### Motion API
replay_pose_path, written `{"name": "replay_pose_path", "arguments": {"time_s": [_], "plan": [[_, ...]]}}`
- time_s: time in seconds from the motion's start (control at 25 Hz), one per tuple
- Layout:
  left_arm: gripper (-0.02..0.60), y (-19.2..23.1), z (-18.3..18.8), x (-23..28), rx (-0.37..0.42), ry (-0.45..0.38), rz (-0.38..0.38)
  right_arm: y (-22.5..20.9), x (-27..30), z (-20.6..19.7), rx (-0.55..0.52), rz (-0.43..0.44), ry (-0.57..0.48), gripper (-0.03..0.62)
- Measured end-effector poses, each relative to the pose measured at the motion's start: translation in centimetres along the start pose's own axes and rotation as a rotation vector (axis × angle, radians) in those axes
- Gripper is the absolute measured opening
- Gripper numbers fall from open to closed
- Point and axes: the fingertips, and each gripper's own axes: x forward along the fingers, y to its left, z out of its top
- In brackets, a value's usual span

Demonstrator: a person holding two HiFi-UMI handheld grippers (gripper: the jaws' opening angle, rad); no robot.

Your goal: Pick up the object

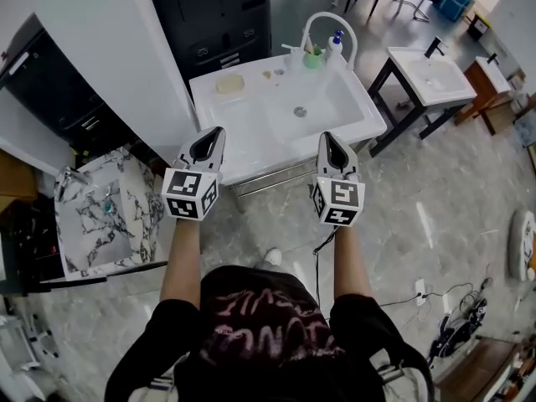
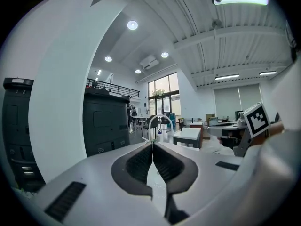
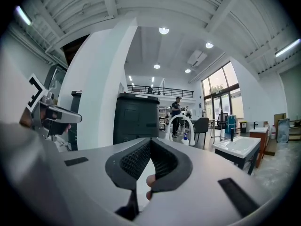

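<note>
Which thing is meant cannot be told. The loose things sit on the white washbasin's point(image 1: 251, 136) rear ledge, upper middle of the head view. A pale yellow flat pad point(image 1: 229, 83) lies at the left, with a small tan piece point(image 1: 266, 74) near its right. Further right, a green cup point(image 1: 312, 58) and a blue-capped bottle point(image 1: 336, 45) stand upright.

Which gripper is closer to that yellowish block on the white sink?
Left. The left gripper hovers just short of the yellowish block; the right gripper is farther off to its right.
</note>
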Motion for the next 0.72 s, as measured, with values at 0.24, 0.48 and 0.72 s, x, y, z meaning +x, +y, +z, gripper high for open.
{"name": "replay_pose_path", "arguments": {"time_s": [0.24,0.48,0.72], "plan": [[0.017,-0.2,0.6,3.4,-0.003,0.011,0.02,-2.4,2.4,-0.1,0.017,0.02,0.01,0.014],[0.017,0.2,0.6,6.5,-0.004,0.022,0.022,-3.7,4.9,-0.3,0.03,0.029,0.025,0.015],[0.017,2.0,0.4,9.8,-0.006,0.029,0.028,-5.3,8.4,-0.9,0.036,0.025,0.022,0.015]]}}
